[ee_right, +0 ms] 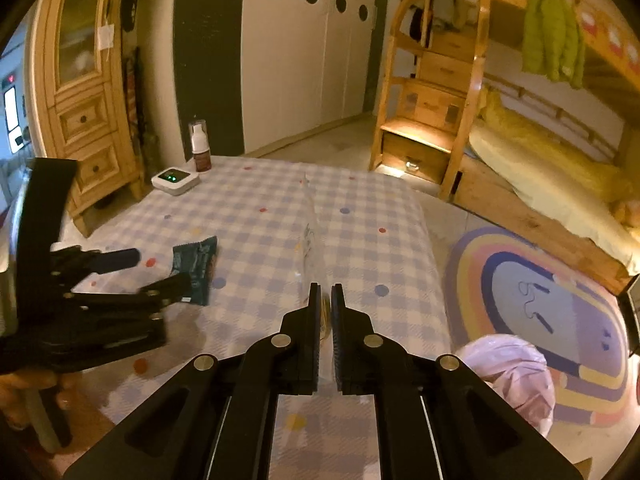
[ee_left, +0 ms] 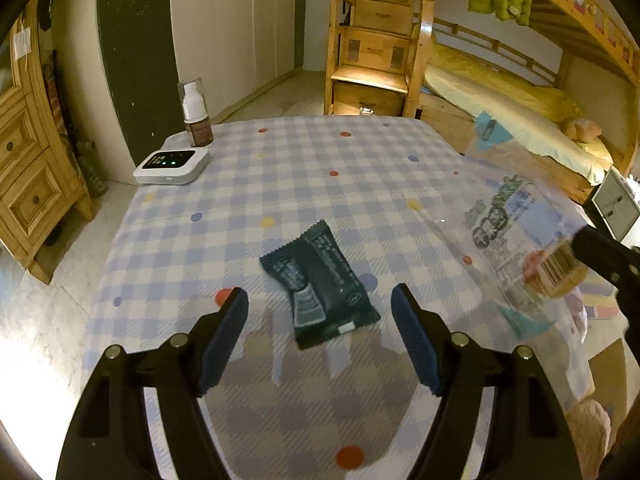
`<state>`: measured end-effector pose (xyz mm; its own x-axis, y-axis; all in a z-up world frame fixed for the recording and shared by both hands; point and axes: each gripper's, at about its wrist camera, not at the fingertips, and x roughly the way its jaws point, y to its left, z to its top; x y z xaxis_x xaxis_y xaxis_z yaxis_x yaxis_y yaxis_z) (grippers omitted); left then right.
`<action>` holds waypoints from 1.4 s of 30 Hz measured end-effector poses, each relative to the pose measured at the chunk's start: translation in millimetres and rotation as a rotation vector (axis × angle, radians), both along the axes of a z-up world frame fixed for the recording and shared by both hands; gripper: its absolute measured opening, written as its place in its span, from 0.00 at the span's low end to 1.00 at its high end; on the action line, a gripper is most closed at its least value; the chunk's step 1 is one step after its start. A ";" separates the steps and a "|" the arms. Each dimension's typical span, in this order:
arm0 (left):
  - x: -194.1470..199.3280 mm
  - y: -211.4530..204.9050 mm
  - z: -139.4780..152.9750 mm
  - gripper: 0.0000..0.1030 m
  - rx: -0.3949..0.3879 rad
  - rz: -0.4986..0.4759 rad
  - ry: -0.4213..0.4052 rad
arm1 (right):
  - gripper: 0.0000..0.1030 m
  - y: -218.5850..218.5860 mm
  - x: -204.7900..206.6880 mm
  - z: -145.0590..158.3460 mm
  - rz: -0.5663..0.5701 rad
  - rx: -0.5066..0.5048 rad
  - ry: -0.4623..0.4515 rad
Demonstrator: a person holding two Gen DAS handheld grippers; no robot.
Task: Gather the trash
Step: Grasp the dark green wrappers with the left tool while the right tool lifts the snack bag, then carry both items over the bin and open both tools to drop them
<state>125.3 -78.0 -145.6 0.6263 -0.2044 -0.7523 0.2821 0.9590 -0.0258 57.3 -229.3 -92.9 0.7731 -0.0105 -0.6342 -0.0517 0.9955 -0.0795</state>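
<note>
A dark green snack wrapper (ee_left: 320, 280) lies flat on the checked tablecloth (ee_left: 320, 180). My left gripper (ee_left: 320, 299) hovers over its near end, open, with a blue-padded finger on either side and neither touching it. My right gripper (ee_right: 326, 294) is shut on a clear printed plastic wrapper (ee_right: 312, 240), which stands up from between its pads. In the left wrist view that clear wrapper (ee_left: 512, 216) hangs in the air at the right, held by the right gripper (ee_left: 576, 244). The right wrist view shows the left gripper (ee_right: 160, 268) at the left, above the green wrapper (ee_right: 196, 264).
A white device with green lights (ee_left: 172, 166) and a pump bottle (ee_left: 196, 120) stand at the table's far left corner. A pink bag (ee_right: 516, 376) sits on the floor right of the table, by a coloured rug (ee_right: 560, 300). A wooden cabinet (ee_right: 84, 112) and a bunk bed (ee_right: 540, 184) lie beyond.
</note>
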 end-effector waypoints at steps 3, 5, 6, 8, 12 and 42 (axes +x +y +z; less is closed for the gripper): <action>7.9 -5.8 -6.7 0.70 0.022 0.018 0.018 | 0.08 -2.5 -1.0 -0.1 0.001 0.016 0.000; 12.0 -10.1 -11.9 0.70 0.044 0.036 0.028 | 0.08 -4.0 -2.7 0.5 0.000 0.026 -0.001; 13.1 -10.9 -13.7 0.69 0.048 0.041 0.032 | 0.08 -3.6 -2.6 0.5 -0.001 0.028 -0.001; 15.7 -13.6 -19.8 0.68 0.062 0.055 0.054 | 0.08 -4.6 -3.0 0.0 -0.004 0.038 0.000; 13.4 -12.1 -24.8 0.52 0.074 0.065 0.061 | 0.08 -6.6 -3.4 0.9 -0.011 0.052 0.001; -90.8 -151.4 62.3 0.34 -0.134 -0.473 -0.112 | 0.04 -147.6 -104.1 36.8 -0.362 0.128 -0.109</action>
